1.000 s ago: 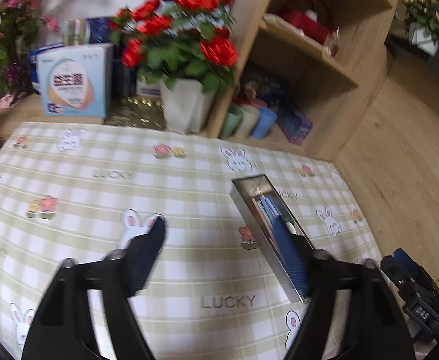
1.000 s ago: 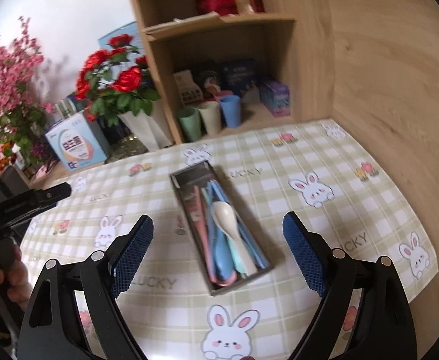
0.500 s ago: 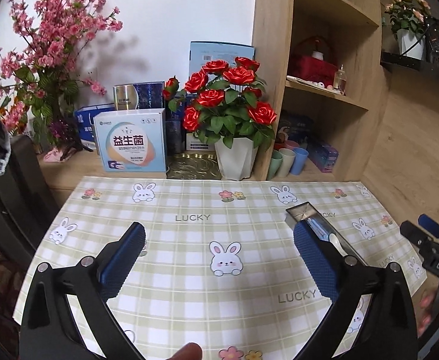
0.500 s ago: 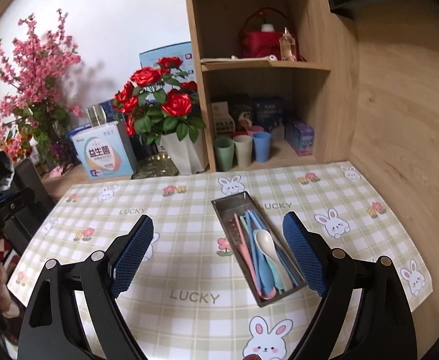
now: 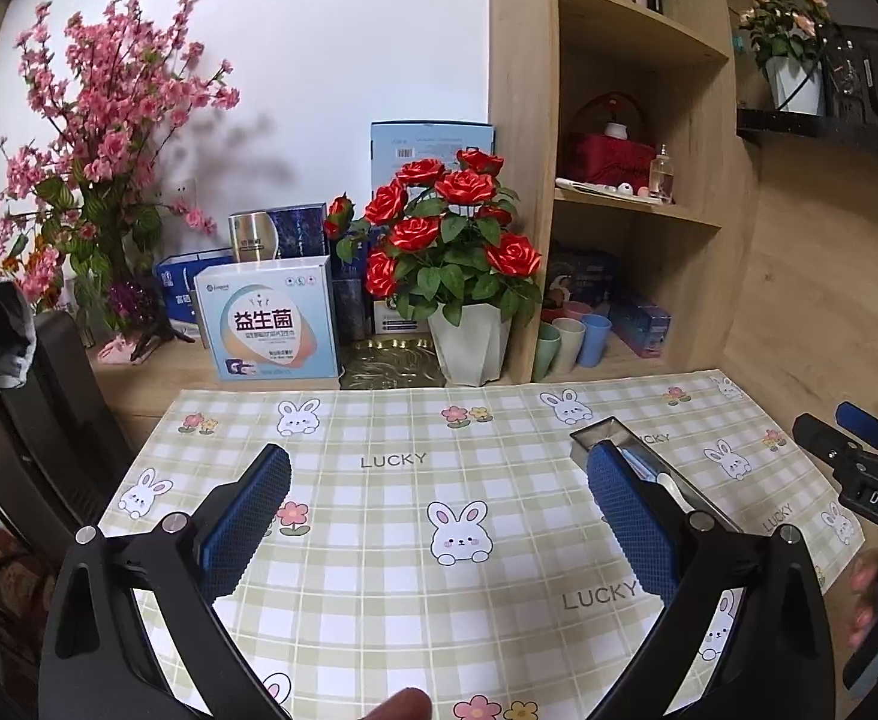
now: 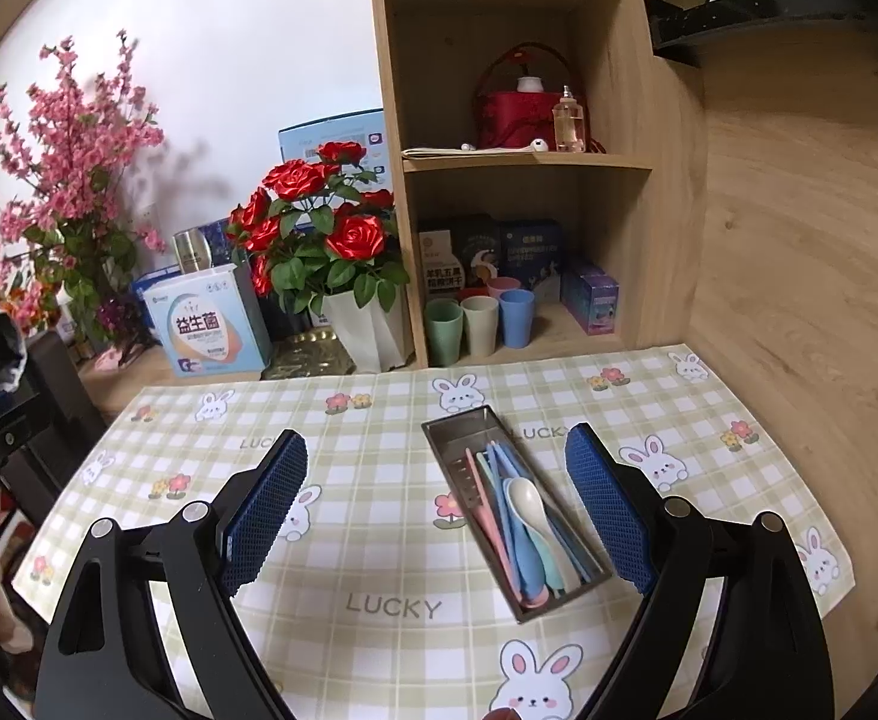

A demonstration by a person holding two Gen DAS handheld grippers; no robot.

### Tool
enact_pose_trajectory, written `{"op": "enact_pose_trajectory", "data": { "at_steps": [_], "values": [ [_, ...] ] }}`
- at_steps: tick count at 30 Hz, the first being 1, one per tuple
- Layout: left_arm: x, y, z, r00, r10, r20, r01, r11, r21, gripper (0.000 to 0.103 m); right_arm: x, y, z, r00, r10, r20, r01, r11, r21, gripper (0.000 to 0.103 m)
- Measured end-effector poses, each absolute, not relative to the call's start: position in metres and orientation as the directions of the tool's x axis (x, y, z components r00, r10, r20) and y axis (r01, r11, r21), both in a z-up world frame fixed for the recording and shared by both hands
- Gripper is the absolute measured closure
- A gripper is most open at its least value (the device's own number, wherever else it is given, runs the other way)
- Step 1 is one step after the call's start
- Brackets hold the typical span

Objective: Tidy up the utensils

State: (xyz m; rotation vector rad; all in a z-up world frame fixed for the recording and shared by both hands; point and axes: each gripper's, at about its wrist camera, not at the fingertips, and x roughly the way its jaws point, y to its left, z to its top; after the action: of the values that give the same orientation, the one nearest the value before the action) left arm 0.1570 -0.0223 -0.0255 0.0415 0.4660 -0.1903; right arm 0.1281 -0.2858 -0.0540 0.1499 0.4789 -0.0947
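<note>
A metal utensil tray (image 6: 452, 427) lies on the checked rabbit tablecloth (image 6: 379, 516), right of centre. It holds several pastel utensils: a white spoon (image 6: 529, 501), blue and green ones (image 6: 526, 546) and a pink one (image 6: 484, 507). My right gripper (image 6: 436, 504) is open and empty, raised above the cloth with the tray between its fingers. My left gripper (image 5: 439, 516) is open and empty, held above the cloth's middle. Its right finger (image 5: 628, 516) hides most of the tray (image 5: 610, 429). The right gripper's body shows at the left wrist view's right edge (image 5: 871, 480).
A wooden shelf unit (image 6: 529, 168) stands behind, with three cups (image 6: 478, 324) and boxes on its lowest shelf. A red rose pot (image 6: 367, 324), a white-blue box (image 6: 211, 327) and a pink blossom plant (image 6: 67, 192) line the back. A black chair (image 5: 43, 420) stands at left.
Both grippers have pulled back and up from the tray over the last second, so the views show more of the room. Both stay open and empty. The utensils have not moved.
</note>
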Motion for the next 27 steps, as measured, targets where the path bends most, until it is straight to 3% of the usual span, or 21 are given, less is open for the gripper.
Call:
{"op": "enact_pose_trajectory", "data": {
  "at_steps": [27],
  "values": [
    [0.144,-0.039,-0.018,0.887,-0.171,-0.429,0.210,0.977,0.044,0.006,0.111,-0.286,-0.036,0.914,-0.082,-0.396,0.130,0.987,0.095,0.018]
  ]
}}
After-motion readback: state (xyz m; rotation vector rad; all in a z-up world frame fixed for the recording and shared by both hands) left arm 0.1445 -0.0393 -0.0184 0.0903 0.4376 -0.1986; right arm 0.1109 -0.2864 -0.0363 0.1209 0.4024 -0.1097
